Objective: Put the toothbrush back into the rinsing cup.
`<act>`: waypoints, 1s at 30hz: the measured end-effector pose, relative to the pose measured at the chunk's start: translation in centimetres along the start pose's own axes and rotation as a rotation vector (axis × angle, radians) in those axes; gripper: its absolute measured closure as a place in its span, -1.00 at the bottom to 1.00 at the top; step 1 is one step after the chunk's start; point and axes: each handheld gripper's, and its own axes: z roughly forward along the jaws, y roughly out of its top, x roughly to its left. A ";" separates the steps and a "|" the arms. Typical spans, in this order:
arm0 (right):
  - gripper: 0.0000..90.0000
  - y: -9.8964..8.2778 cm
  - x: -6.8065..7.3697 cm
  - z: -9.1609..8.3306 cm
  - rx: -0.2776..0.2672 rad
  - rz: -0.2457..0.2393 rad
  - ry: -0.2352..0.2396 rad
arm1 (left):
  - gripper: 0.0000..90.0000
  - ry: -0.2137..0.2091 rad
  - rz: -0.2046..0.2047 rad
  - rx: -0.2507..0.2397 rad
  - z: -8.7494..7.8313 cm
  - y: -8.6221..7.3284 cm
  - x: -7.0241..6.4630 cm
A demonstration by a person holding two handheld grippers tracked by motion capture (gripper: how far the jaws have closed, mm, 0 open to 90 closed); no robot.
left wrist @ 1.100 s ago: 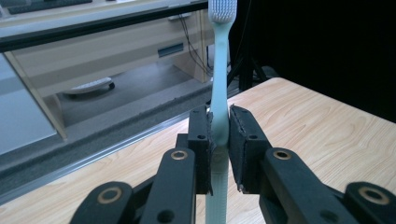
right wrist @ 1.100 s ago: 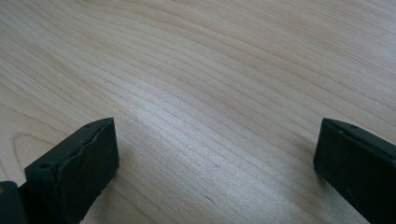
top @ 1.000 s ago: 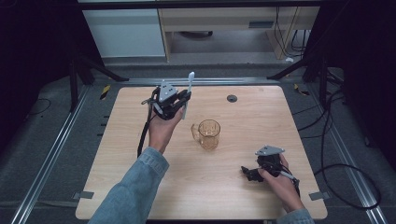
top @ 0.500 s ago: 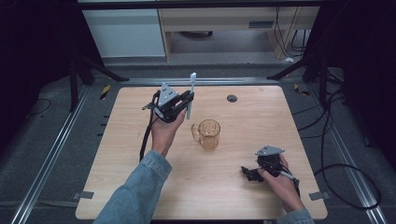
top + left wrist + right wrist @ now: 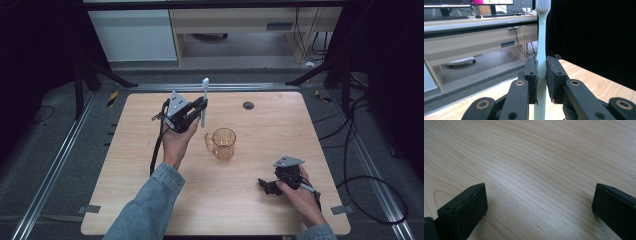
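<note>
Currently a toothbrush (image 5: 204, 102) is clamped upright in the left claw (image 5: 200, 107), raised above the table (image 5: 125, 165) at 10 o'clock of the glass mug (image 5: 223, 144). Right claw (image 5: 267, 186) is parked spread wide, empty. Risk: brush could pivot in the narrow grip and clip the mug rim.

Your left hand (image 5: 176, 142) raised above table, forearm in denim sleeve (image 5: 145, 210) reaching forward from bottom edge. Left gripper (image 5: 200, 107) held up, jaws pointing right and away from you, clamped on toothbrush (image 5: 541, 50) standing upright between them, bristle end on top. Your right hand (image 5: 300, 192) low at near right of table, right gripper (image 5: 265, 186) resting close to surface, pointing left, jaws spread wide, nothing between them.
</note>
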 end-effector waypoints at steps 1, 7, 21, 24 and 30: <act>-0.99 0.0 0.0 0.0 0.000 -0.001 0.000 | 0.75 -0.002 -0.002 -0.005 0.0 -0.1 0.0; -0.99 0.0 0.1 0.0 0.002 0.001 0.012 | 0.75 -0.008 -0.003 -0.023 -0.2 -0.4 -0.3; -0.99 0.0 0.1 0.0 0.002 -0.011 0.020 | 0.75 -0.019 -0.009 -0.055 0.0 -1.6 -0.7; -0.99 0.0 0.1 -0.1 0.003 -0.011 0.021 | 0.75 -0.023 -0.010 -0.060 -0.1 -2.1 -0.8; -0.99 0.0 0.1 0.0 -0.001 -0.024 0.014 | 0.75 -0.026 -0.032 -0.070 0.0 -3.4 -0.9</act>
